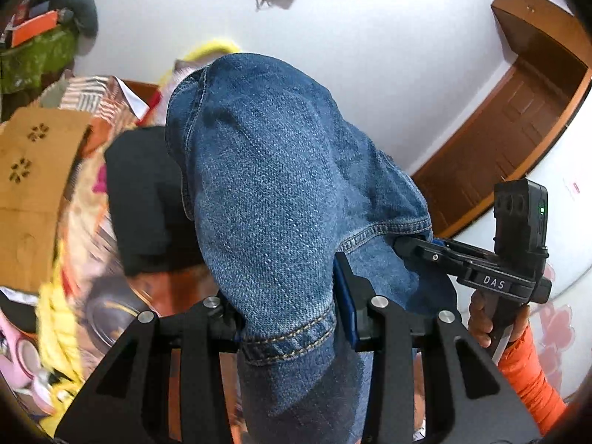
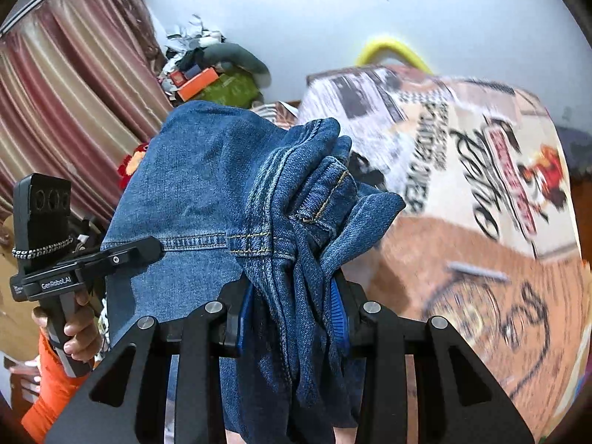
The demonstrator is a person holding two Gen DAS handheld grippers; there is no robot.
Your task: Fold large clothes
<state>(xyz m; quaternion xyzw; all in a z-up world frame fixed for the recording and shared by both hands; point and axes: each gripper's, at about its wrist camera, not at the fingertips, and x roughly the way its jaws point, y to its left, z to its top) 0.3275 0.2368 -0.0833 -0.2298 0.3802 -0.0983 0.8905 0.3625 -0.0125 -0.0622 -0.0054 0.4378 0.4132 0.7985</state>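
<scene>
A pair of blue denim jeans (image 1: 273, 192) hangs in the air between both grippers. My left gripper (image 1: 288, 314) is shut on a hemmed edge of the denim, which drapes over and in front of its fingers. The right gripper shows in the left wrist view (image 1: 414, 244), its tips hidden in the denim. In the right wrist view my right gripper (image 2: 296, 307) is shut on a bunched, seamed part of the jeans (image 2: 207, 185). The left gripper shows there (image 2: 148, 246) at the jeans' left edge.
A bed with a printed cover (image 2: 462, 170) lies below and right. A folded black garment (image 1: 144, 199) lies on the bed, next to a cardboard box (image 1: 33, 185). A wooden door (image 1: 514, 129) stands at right, a striped curtain (image 2: 63, 103) at left, and a cluttered pile (image 2: 211, 74) by the wall.
</scene>
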